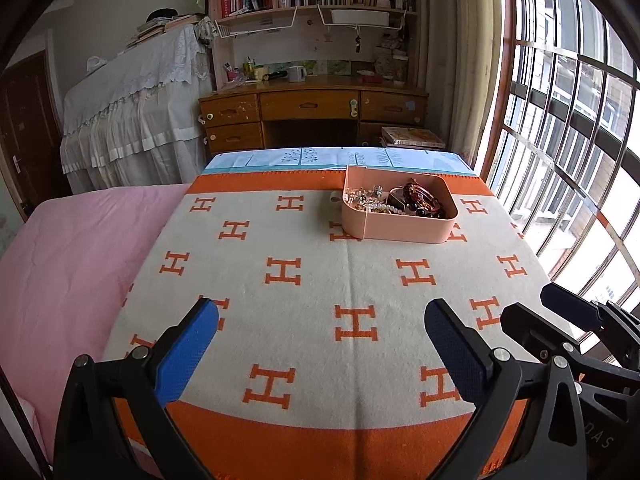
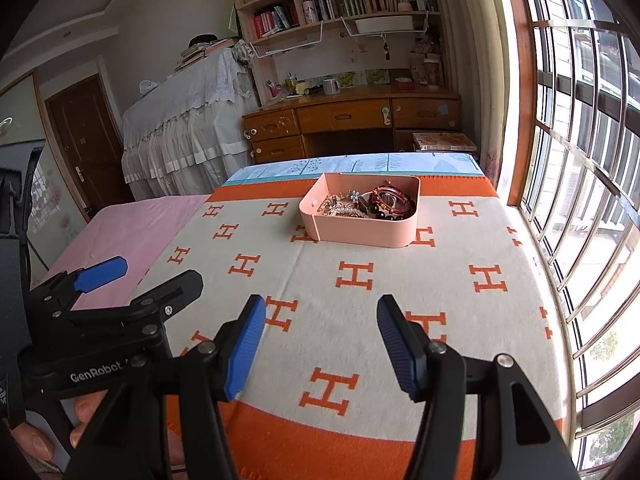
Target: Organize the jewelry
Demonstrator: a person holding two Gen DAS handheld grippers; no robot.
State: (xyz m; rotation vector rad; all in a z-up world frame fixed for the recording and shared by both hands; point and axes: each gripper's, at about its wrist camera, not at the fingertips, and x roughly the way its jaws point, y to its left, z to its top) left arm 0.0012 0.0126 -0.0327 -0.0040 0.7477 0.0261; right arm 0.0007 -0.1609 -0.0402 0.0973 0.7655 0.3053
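Broadly, a bed fills both wrist views, spread with a cream blanket (image 1: 320,280) bordered in orange and patterned with orange H shapes; a pink sheet (image 1: 72,248) shows to its left. Beyond the foot stand a wooden desk (image 1: 312,108) under bookshelves, and a barred window (image 1: 568,140) runs down the right side.

On the far part of the blanket, right of centre, sits a pink tray (image 1: 404,230) with rounded corners and an inner divider. It holds the jewelry (image 1: 396,200): dark red bangles and beads heaped at the right, a pearl strand along the near wall, small sparkly pieces at the left. Nothing lies loose on the blanket that can be made out.

Nearest the cameras, the left gripper (image 1: 322,344) hangs over the near blanket with its blue pads wide apart and nothing between them. The right gripper (image 2: 322,344) is just beside it, jaws parted about halfway, also empty. A hand (image 2: 60,424) holding the left tool's handle shows at the lower left of the right view. Both tools are well apart from the tray.

Judging from this, sorting is either finished or not begun. To pick well, reach over the near wall from above, choose one piece on top of the heap, close on a solid bead or band rather than a thin chain, and lift slowly so tangled strands fall away
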